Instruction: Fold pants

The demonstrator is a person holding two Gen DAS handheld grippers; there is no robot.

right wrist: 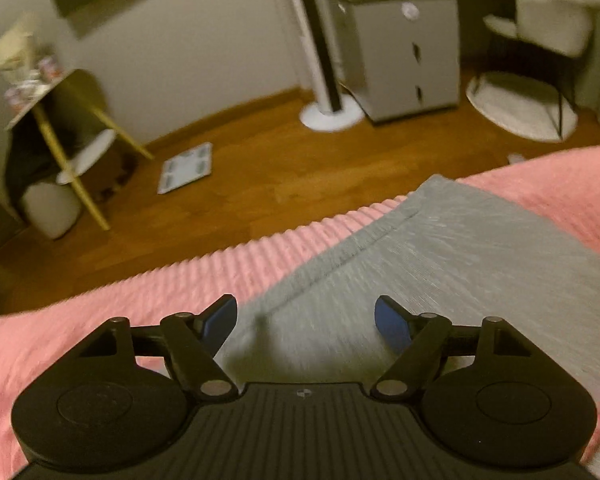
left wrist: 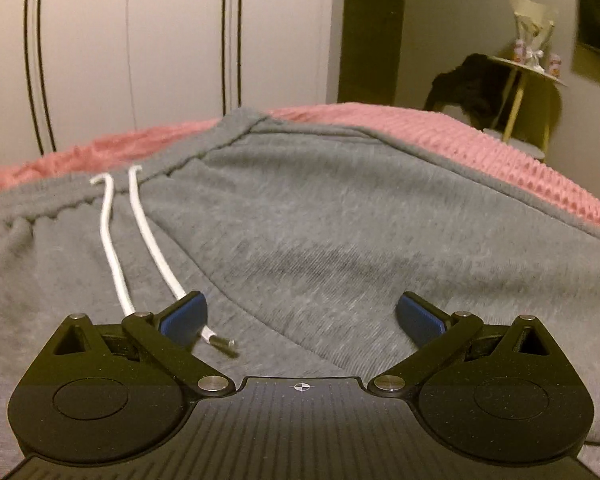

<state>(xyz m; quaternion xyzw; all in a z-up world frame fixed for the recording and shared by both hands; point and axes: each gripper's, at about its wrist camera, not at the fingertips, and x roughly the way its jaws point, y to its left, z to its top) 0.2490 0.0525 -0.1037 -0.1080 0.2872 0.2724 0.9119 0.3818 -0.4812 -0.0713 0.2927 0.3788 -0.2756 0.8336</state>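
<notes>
The left gripper [left wrist: 302, 318] stands wide open and holds nothing; the grey pants [left wrist: 320, 240] lie flat on the pink blanket [left wrist: 512, 160] under and ahead of it, with the white cords [left wrist: 140, 216] running to its left finger. The right gripper [right wrist: 305, 322] is also open and empty, above a pant leg that stretches ahead to its right, the blanket on its left.

pants [left wrist: 300, 220] lie on blanket [left wrist: 500, 152].
</notes>
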